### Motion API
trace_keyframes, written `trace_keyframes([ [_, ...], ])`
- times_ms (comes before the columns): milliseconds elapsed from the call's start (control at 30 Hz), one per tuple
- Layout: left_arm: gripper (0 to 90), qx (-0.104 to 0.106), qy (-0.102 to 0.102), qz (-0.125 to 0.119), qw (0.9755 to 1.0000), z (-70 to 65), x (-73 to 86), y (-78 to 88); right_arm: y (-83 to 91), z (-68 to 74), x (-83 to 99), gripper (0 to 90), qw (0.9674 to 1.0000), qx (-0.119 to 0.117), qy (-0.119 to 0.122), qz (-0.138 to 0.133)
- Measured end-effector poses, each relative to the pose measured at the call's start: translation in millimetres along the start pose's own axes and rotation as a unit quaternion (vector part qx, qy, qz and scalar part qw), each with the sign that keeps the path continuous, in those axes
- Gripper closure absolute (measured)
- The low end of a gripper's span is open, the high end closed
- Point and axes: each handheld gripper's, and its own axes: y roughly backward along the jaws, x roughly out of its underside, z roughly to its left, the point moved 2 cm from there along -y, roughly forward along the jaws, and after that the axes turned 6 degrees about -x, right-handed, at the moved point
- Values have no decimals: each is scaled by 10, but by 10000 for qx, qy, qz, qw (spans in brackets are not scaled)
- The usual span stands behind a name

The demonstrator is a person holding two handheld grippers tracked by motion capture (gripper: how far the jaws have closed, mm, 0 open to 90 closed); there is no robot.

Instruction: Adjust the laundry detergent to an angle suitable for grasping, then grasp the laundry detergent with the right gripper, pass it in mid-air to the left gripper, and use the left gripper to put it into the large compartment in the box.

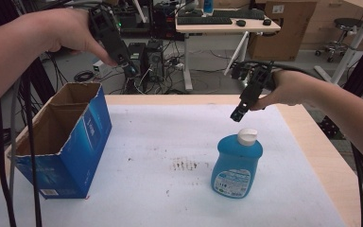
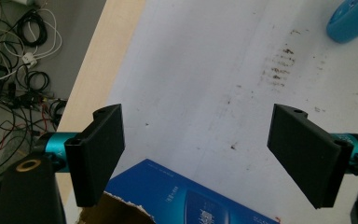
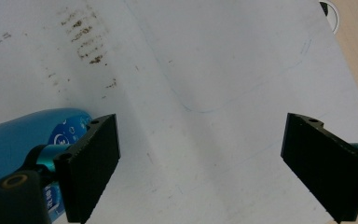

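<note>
Blue bottle (image 1: 237,165) stands upright on the white sheet (image 1: 170,142), with the open cardboard box (image 1: 61,142) well apart at its 9 o'clock. Right gripper (image 1: 237,113) hovers just above the white cap (image 1: 247,136), its 2 jaws apart and empty; lowering it squarely over the neck should give a firm grip. Farthest, the left gripper (image 1: 128,66) hangs spread above the box.

A glossy blue plastic bottle (image 1: 237,165) and torn-edged cardboard box (image 1: 59,142) on matt white paper (image 1: 170,137) over a wooden table (image 1: 312,137).
</note>
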Motion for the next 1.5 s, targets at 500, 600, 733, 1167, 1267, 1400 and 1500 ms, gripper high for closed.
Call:
trace_keyframes([
  [500, 190, -80, -85, -41, 9999, -84, -54, 57, 60, 13, 32, 109, 9999, 16, 28, -105],
  [600, 190, -81, -98, -19, 9999, -86, -54, 49, 65, 12, 36, 109, 10000, 21, -16, -89],
  [733, 190, -90, -106, -19, 9999, -75, -44, 47, 68, 16, 36, 109, 9999, 18, 6, -122],
  [1167, 190, -94, -104, -31, 9999, -98, -21, 94, 124, 68, 64, 109, 9997, 17, -21, -229],
  [1267, 190, -68, -128, -23, 9999, -94, -17, 86, 169, 51, 124, 109, 9994, 42, -69, -350],
  [1400, 190, -65, -132, -22, 9999, -84, -11, 78, 205, 33, 176, 109, 9991, 44, -146, -408],
  [1500, 190, -60, -111, -61, 9999, -86, -14, 86, 281, 16, 257, 109, 9979, 71, -227, -599],
])
